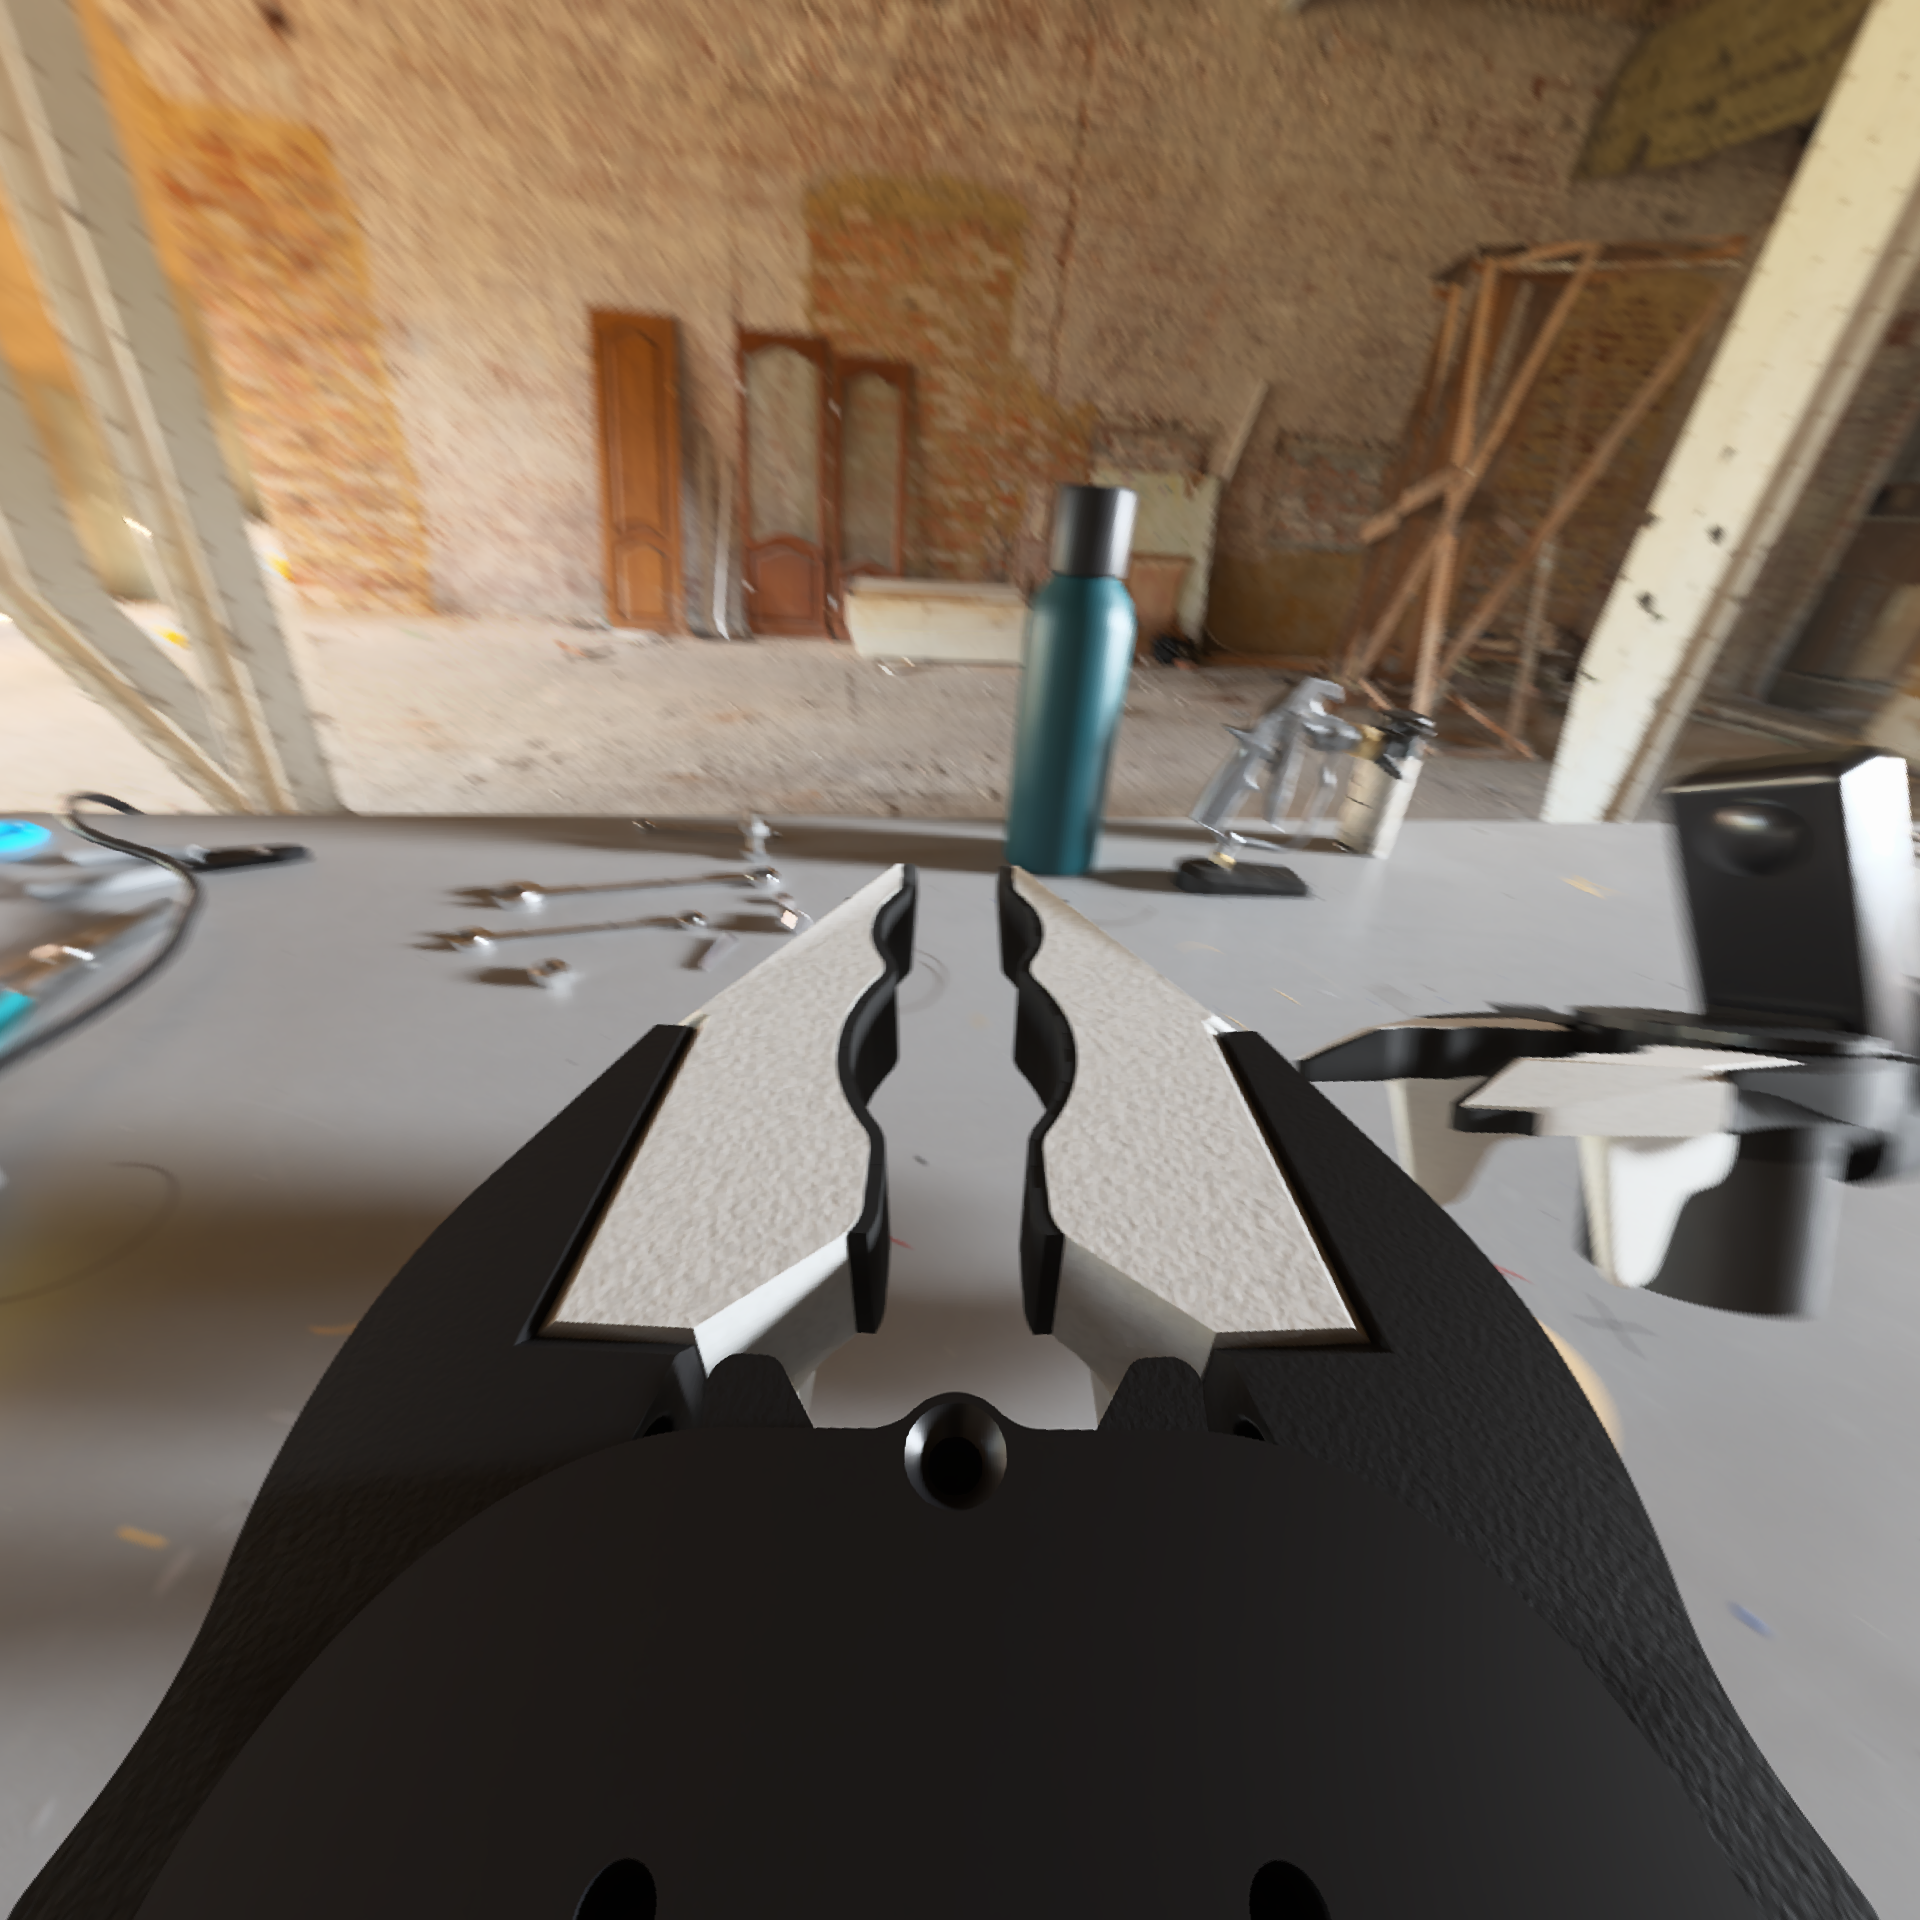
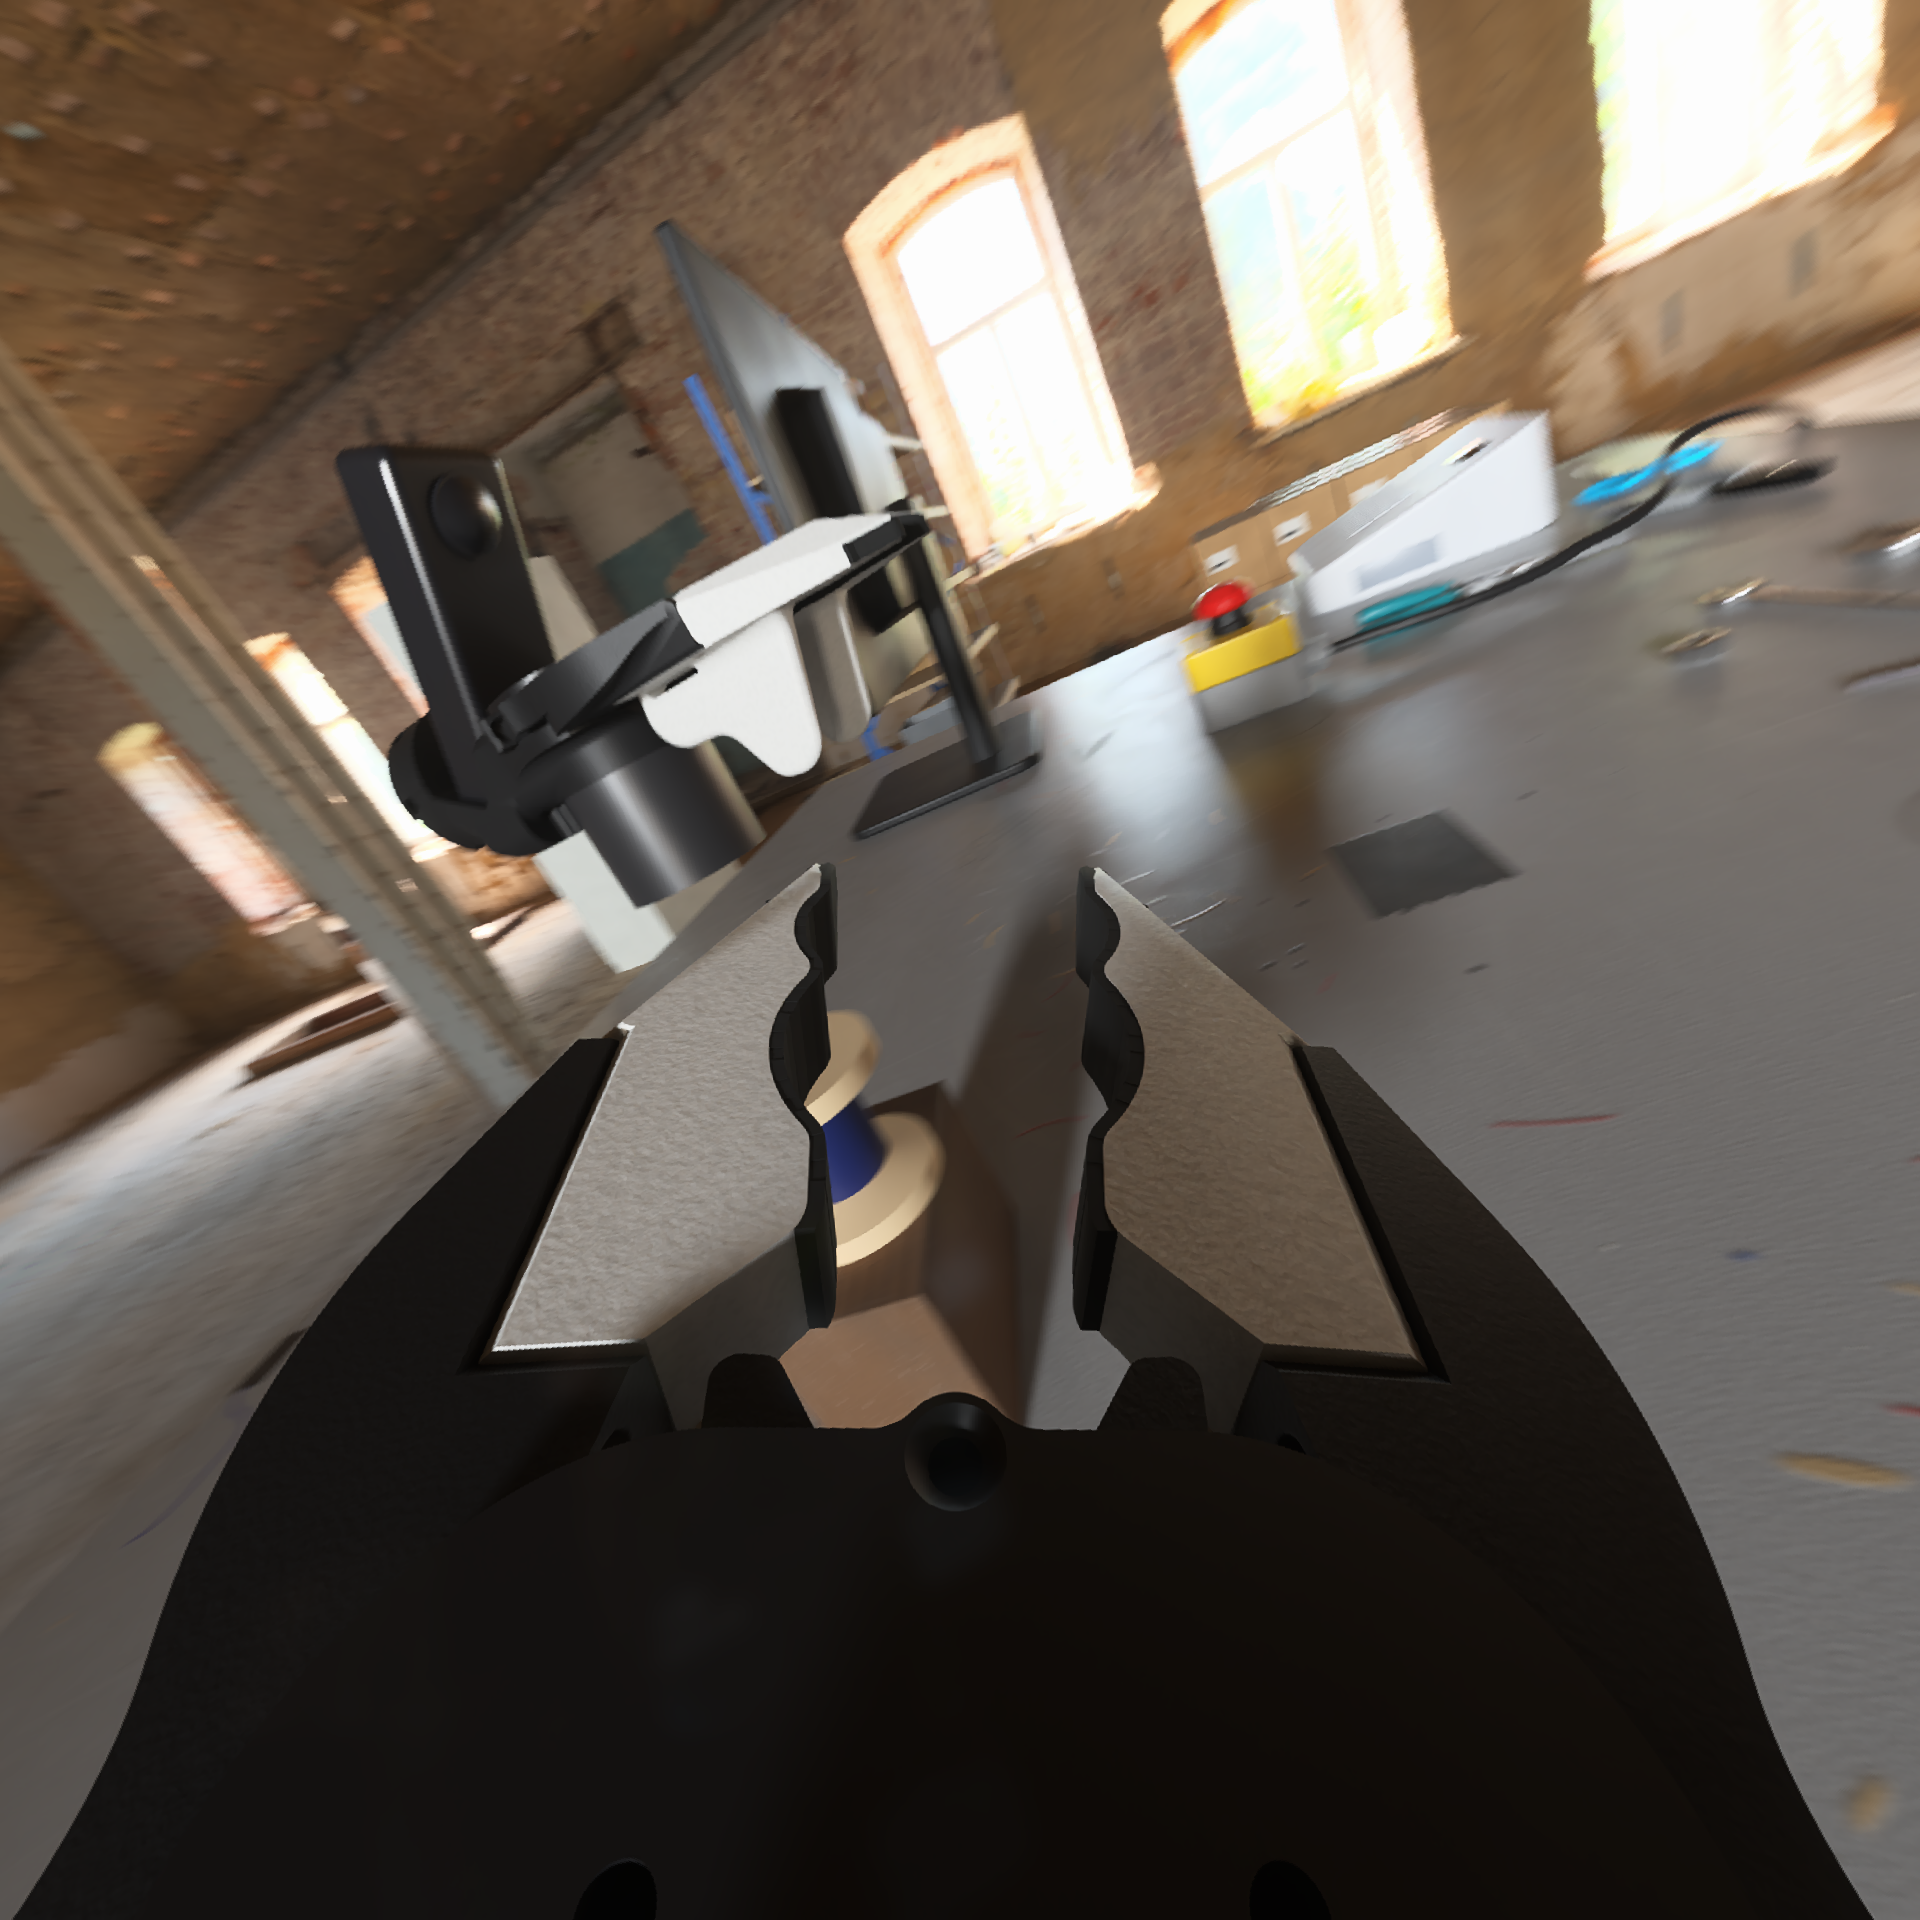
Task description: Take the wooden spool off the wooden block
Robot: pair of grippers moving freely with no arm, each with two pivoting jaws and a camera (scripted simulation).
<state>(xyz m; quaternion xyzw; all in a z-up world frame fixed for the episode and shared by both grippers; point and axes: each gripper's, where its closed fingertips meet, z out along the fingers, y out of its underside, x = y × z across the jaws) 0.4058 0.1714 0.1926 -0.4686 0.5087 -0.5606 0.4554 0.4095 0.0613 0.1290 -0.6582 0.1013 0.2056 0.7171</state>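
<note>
Right gripper (image 2: pixel 956 894): fingers parted with a clear gap, nothing between the pads; tilted so the desk (image 2: pixel 1455 1143) slopes across its wrist view; pointed forward and down over the block.
Right gripper fingers (image 2: pixel 675 1143): the left finger covers part of the spool; no contact with it can be seen.
Wooden spool (image 2: pixel 868 1153): pale flanges with a dark blue core, standing on top of the wooden block, showing in the gap just beside the left finger.
Wooden block (image 2: pixel 883 1340): tan, on the desk, low between the right gripper's fingers near their base.
Left gripper (image 1: pixel 956 883): fingers level and pointing straight ahead above the desk, gap narrow but not closed, holding nothing.
Left gripper from the right wrist view (image 2: pixel 727 634): hanging in the air above the desk's edge, ahead and to the left, well apart from the spool.
Right gripper from the left wrist view (image 1: pixel 1558 1081): off to the right, blurred, fingers pointing left.
Ahead of the left gripper: teal bottle (image 1: pixel 1070 686) upright, wrenches (image 1: pixel 613 914) lying flat to its left, a spray gun (image 1: pixel 1288 769) to its right.
Far desk in the right wrist view: monitor (image 2: pixel 810 488), yellow box with a red button (image 2: pixel 1236 634), white box (image 2: pixel 1434 520).
</note>
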